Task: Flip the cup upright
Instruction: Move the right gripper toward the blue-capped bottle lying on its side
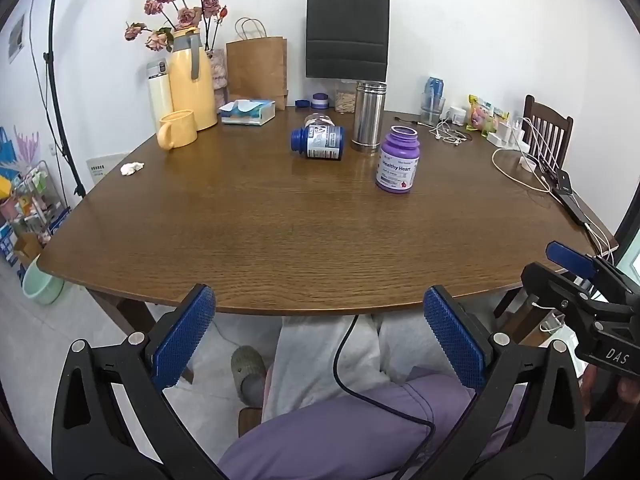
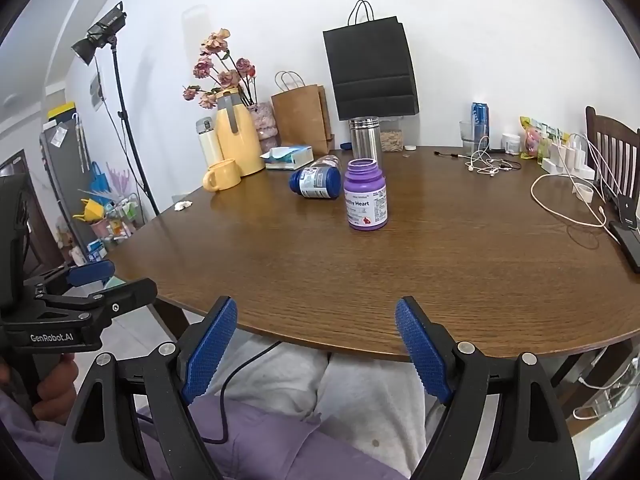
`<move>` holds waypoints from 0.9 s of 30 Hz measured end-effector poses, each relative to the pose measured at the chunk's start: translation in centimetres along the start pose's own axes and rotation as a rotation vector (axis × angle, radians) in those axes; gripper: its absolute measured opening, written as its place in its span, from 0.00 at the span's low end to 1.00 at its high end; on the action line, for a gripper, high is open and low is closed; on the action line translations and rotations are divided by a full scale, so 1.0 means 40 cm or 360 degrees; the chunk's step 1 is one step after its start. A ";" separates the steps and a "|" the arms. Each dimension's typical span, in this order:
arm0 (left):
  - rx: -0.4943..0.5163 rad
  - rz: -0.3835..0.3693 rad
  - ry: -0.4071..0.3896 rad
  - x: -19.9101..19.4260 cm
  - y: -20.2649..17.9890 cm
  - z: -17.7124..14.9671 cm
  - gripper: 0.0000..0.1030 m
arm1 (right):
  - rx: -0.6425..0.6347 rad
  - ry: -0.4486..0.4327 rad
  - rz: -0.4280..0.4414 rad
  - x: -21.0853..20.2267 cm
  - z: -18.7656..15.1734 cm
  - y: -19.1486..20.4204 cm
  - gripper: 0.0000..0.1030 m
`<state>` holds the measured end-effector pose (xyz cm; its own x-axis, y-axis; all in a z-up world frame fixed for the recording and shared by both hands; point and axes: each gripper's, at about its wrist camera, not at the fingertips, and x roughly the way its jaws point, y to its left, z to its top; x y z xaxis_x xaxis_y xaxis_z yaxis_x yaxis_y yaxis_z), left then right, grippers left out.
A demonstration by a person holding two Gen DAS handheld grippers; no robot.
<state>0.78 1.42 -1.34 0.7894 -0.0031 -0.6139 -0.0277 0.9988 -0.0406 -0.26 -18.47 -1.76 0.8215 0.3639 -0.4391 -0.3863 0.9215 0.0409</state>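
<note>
A yellow mug (image 1: 178, 128) (image 2: 222, 175) stands at the table's far left beside a yellow jug (image 1: 191, 80); its top looks flat, and I cannot tell which end is up. A steel cup (image 1: 369, 116) (image 2: 363, 136) stands mid-table with a ridged band at its top. My left gripper (image 1: 320, 300) is open and empty over the table's near edge, far from both. The right gripper (image 2: 316, 308) is also open and empty at the near edge. Each gripper shows in the other's view, the left gripper (image 2: 88, 276) and the right gripper (image 1: 568, 258).
A blue bottle (image 1: 320, 142) lies on its side next to an upright purple bottle (image 1: 398, 160) without a lid. Tissue box (image 1: 249, 112), paper bags, a thermos and flowers line the back. Cables and chargers (image 1: 520, 152) sit at the right. A person's lap is below the table edge (image 1: 320, 308).
</note>
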 end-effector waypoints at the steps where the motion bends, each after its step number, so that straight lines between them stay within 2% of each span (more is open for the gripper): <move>1: -0.0002 -0.0001 0.0003 0.001 0.000 0.000 1.00 | -0.0001 0.0001 0.0000 0.000 0.000 -0.001 0.83; 14: 0.0000 -0.0001 0.0014 0.001 0.003 0.004 1.00 | 0.0006 -0.0038 0.0007 0.002 0.002 -0.003 0.83; 15: 0.0003 0.0001 0.0015 0.003 0.003 0.003 1.00 | 0.0001 0.0004 -0.0004 0.004 0.002 -0.003 0.83; 21: 0.0002 0.0036 0.0015 0.032 0.021 0.022 1.00 | 0.0024 -0.0014 -0.0008 0.057 0.064 -0.045 0.83; 27: -0.0082 0.0026 0.0076 0.108 0.057 0.086 1.00 | -0.0036 0.0005 0.0074 0.145 0.159 -0.064 0.83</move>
<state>6.24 3.85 -1.38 0.7585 0.0093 -0.6517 -0.0725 0.9949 -0.0702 8.18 -17.85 1.31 0.8013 0.4056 -0.4397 -0.4333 0.9003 0.0409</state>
